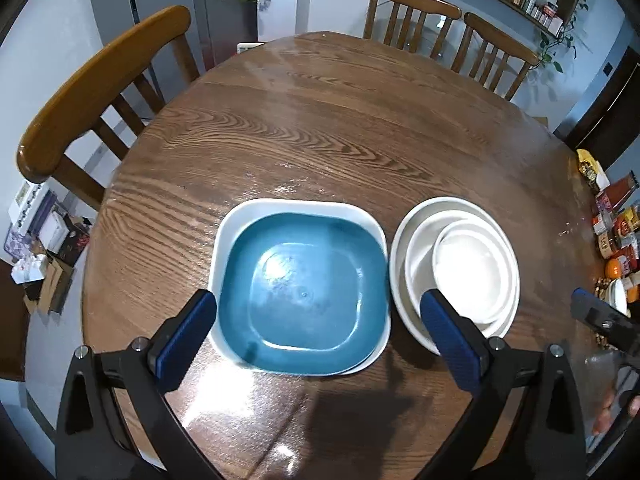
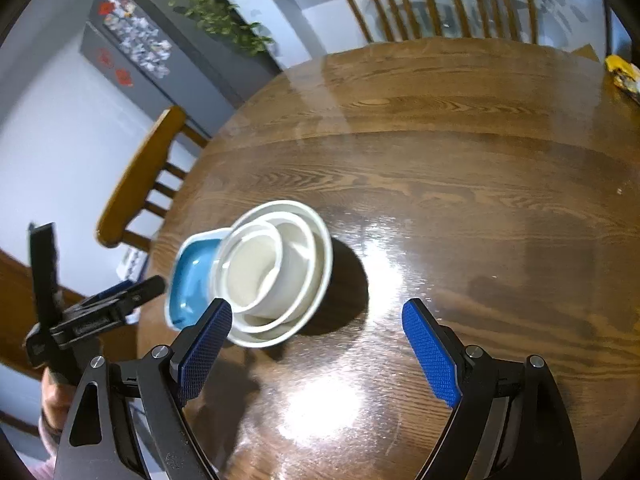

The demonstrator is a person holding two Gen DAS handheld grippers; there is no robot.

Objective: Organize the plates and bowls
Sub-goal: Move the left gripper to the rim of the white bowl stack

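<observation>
While the left hand-held gripper [image 1: 316, 320] is hanging released, the blue plate [image 1: 304, 296] is lying between its fingers on the tabletop [image 1: 320, 128]. Seen from the right hand-held gripper [image 2: 316, 344], also released, the nested white bowls [image 2: 276, 272] are sitting ahead-left; a careless nudge could topple them.

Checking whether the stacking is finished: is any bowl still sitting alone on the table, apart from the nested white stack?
No. The three white bowls sit nested together beside the blue plate, which rests on a white plate.
</observation>
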